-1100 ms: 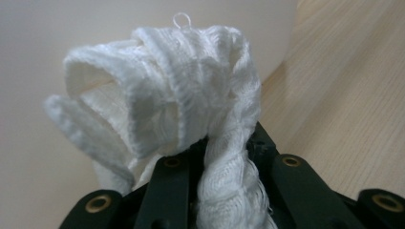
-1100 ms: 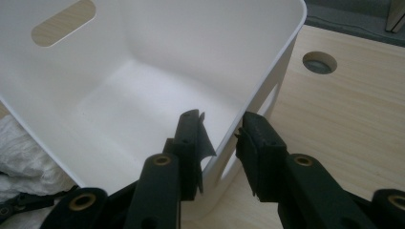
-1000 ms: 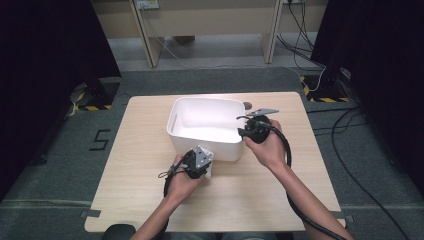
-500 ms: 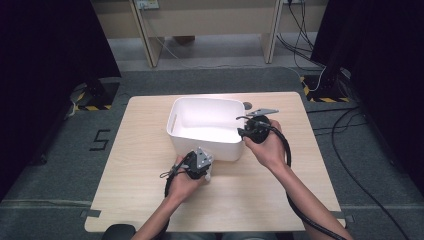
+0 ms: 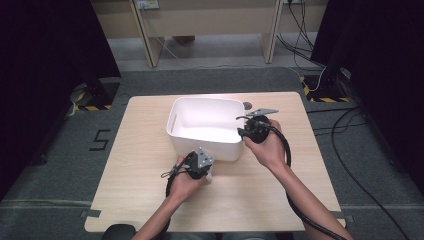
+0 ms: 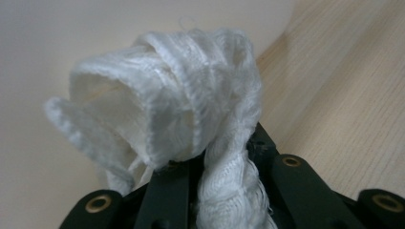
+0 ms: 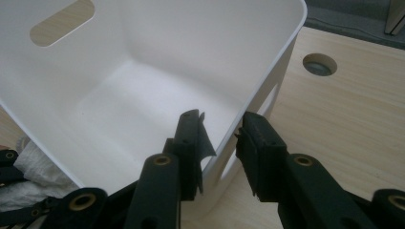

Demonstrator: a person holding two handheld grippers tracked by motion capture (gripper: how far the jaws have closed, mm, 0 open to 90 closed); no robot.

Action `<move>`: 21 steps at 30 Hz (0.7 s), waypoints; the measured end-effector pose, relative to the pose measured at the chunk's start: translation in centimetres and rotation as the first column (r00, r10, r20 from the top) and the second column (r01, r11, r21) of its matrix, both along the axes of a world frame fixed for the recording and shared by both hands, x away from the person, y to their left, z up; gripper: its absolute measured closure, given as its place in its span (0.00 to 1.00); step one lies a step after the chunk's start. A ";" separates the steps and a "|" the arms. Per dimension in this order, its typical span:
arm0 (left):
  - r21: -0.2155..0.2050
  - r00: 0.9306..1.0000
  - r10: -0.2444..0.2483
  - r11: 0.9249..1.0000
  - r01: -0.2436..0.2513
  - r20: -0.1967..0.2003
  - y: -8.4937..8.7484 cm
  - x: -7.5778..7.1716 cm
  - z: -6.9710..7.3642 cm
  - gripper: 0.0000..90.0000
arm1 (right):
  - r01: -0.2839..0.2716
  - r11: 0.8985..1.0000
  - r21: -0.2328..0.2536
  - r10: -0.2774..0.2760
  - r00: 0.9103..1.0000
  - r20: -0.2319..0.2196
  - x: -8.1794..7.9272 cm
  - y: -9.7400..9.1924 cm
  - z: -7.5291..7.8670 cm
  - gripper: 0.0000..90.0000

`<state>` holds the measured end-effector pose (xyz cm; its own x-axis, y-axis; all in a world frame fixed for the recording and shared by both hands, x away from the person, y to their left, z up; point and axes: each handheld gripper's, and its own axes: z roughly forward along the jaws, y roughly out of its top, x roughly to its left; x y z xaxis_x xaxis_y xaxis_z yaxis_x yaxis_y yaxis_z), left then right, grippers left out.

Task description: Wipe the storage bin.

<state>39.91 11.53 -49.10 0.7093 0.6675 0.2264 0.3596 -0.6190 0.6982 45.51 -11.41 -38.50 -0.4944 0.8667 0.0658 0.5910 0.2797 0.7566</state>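
Nothing has shifted much since the earlier frames: both hands sit where they were, the left one only a touch nearer the tub's front wall.

Clamped between the jaws of the left gripper [image 5: 199, 164] is a white knitted cloth [image 6: 186, 114], bunched into a loose roll that stands up from the jaw tips, with one twisted strand running down between them. It is held just in front of the near wall of the white plastic tub [image 5: 179, 131], low over the bench [image 5: 140, 170]; whether the cloth touches the wall I cannot tell.

At the right gripper [image 7: 220, 138] the jaws straddle the tub's right-hand rim, one inside and one outside, just above the handle slot; the pads look close on the wall, but whether they press it I cannot tell.

Inside, the tub is bare white, with a second oval handle slot [image 7: 62, 22] in its far wall. Its rim is rounded at the corners.

Open wooden surface lies to the left of the tub and along the near edge around the forearms; a round grommet hole [image 7: 319, 64] sits just beyond the tub's right corner.
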 end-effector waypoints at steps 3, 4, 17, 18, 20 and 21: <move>-0.001 1.000 -0.002 1.000 0.002 -0.002 -0.1 0.0 0.1 0.83 | 0.000 1.000 -0.001 0.000 1.000 0.001 0.0 0.0 0.0 0.77; 0.000 1.000 -0.005 1.000 0.005 -0.002 -0.1 0.0 0.1 0.83 | -0.001 1.000 -0.001 0.001 1.000 0.001 0.0 0.0 0.0 0.77; -0.013 0.999 -0.026 1.000 0.026 0.029 -0.7 -0.4 1.5 0.83 | -0.001 1.000 -0.001 0.001 1.000 0.002 0.0 0.0 0.0 0.77; -0.012 0.999 -0.028 1.000 0.028 0.031 -0.8 -0.5 1.6 0.83 | -0.001 1.000 -0.001 0.001 1.000 0.002 0.0 0.0 0.0 0.77; -0.016 0.999 -0.028 0.999 0.029 0.038 -0.9 -0.5 1.9 0.83 | 0.001 1.000 0.001 -0.001 1.000 0.001 0.0 0.0 0.0 0.77; -0.021 0.999 -0.029 0.999 0.030 0.043 -0.9 -0.5 2.0 0.83 | 0.000 1.000 0.000 0.000 1.000 0.000 0.0 0.0 0.0 0.77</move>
<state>39.36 10.62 -47.06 0.7189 0.6514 0.2427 0.3113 -0.6138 0.7255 45.52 -11.43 -38.50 -0.4941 0.8670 0.0655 0.5911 0.2797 0.7565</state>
